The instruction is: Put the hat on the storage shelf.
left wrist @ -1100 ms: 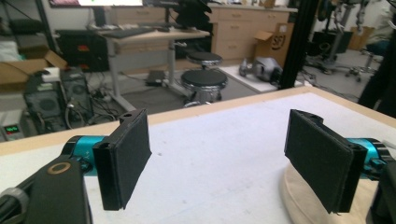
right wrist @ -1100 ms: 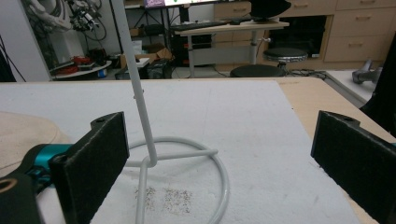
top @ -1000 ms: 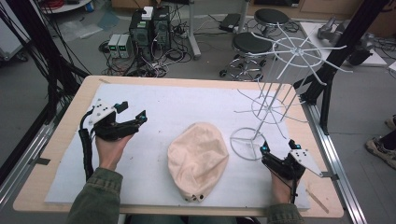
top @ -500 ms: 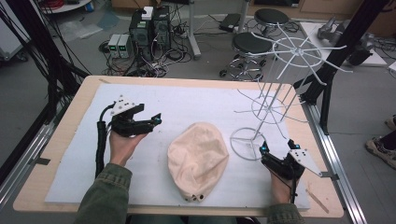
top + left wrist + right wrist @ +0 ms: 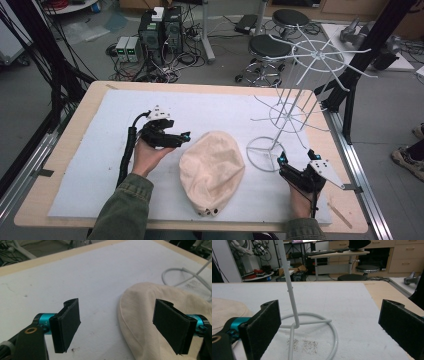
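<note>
Centrally, the left gripper point(image 5: 184, 138) sits with its black jaws spread wide and empty, just beside the upper left edge of a cream fabric cap point(image 5: 212, 170) lying flat mid-frame on the white padded table cover point(image 5: 95, 165). Lower right, the right gripper point(image 5: 281, 164) is also wide open, holding nothing, near the ring base of a white wire stand point(image 5: 265, 152).

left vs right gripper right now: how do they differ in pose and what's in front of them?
The left gripper points right across the mat, at the beige cap; the right gripper points away from the person, at the white wire rack's ring base. In its own view one left jaw overlaps the cap's edge; the right jaws frame the rack's pole. Both are open, holding nothing.
</note>
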The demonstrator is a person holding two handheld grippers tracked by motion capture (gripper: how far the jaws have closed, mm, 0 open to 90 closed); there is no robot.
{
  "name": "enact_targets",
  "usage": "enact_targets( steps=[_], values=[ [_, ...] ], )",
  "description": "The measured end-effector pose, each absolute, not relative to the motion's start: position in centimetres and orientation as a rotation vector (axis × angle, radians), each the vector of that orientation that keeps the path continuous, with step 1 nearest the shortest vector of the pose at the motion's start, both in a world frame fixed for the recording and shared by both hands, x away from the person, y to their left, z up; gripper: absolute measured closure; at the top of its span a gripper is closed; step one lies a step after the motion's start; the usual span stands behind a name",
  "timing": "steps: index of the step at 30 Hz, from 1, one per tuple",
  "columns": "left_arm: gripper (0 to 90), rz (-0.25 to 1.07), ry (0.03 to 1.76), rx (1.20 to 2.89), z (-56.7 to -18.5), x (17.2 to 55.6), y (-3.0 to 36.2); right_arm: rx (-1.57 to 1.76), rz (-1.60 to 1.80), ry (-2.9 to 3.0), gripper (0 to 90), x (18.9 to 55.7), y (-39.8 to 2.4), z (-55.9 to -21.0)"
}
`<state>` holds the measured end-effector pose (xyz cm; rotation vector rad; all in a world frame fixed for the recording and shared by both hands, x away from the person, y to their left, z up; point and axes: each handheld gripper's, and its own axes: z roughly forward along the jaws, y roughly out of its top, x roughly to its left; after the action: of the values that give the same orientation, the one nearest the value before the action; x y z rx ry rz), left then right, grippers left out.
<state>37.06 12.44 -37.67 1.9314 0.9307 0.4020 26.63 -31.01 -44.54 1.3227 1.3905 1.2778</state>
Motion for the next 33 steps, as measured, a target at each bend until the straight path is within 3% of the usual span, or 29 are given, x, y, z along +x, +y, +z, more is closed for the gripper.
enact_targets(
  steps=[33],
  values=[
    [23.8, 0.327, 0.940, 2.192, -41.8, 38.4, 6.3, 1.303, 1.269, 1.395, 3.1, 26.6, -31.0, -44.5]
  ],
)
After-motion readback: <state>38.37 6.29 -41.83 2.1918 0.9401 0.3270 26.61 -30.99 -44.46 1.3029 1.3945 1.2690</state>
